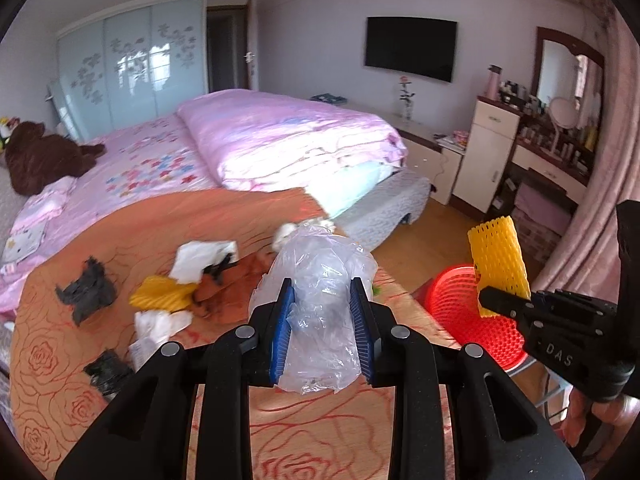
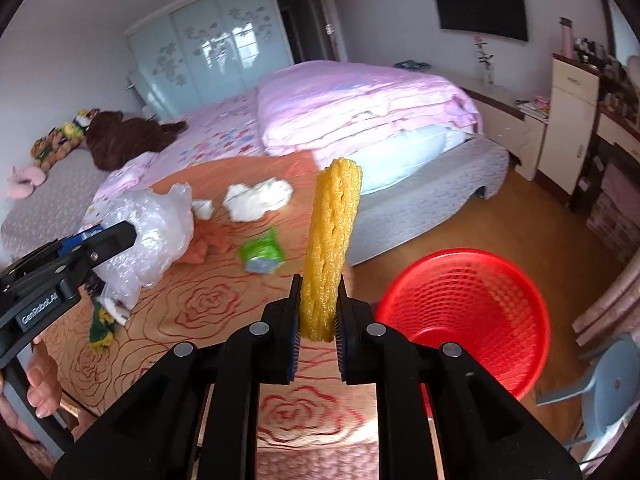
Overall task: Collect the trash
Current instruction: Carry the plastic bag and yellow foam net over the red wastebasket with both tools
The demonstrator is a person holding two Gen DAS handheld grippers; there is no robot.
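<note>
My left gripper is shut on a crumpled clear plastic bag, held above the orange rose-patterned bedspread. In the right wrist view the same bag shows at the left with the left gripper on it. My right gripper is shut on a yellow foam fruit net that stands upright between the pads. The net also appears at the right of the left wrist view, above a red mesh basket. The basket stands on the floor beside the bed.
More litter lies on the bedspread: white tissues, black scraps, a yellow net, a green wrapper and white wads. A folded pink quilt lies further back. A blue stool stands right of the basket.
</note>
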